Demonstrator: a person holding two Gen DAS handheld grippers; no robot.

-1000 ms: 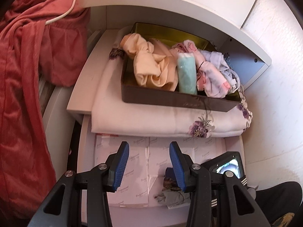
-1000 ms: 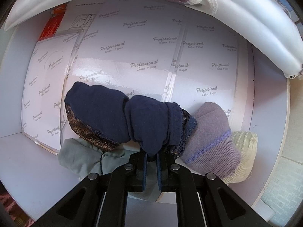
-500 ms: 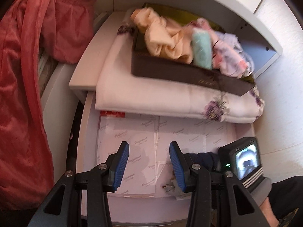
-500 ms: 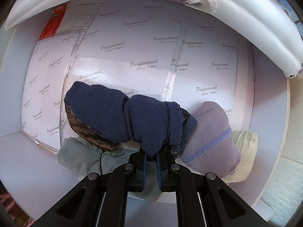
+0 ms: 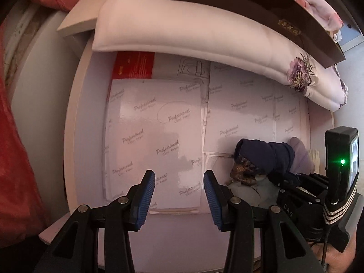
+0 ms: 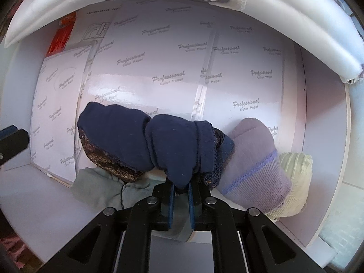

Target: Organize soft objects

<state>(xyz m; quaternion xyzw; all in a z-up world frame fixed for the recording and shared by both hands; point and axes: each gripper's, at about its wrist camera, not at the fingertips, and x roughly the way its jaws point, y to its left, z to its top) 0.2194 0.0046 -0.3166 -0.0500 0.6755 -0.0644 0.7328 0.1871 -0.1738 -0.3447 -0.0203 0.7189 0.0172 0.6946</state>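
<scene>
The right gripper (image 6: 180,190) pinches the lower edge of a navy rolled garment (image 6: 145,143), whose long axis runs left to right across its fingers, resting on printed paper sheets (image 6: 241,84). A lavender sock (image 6: 252,161) touches its right end, with a cream sock (image 6: 295,177) beyond and grey-green cloth (image 6: 102,186) beneath. The left gripper (image 5: 179,195) hangs half open, holding nothing, over bare sheets left of the bundle. A folded white quilt (image 5: 193,31) bounds the far edge under a dark tray (image 5: 261,6).
</scene>
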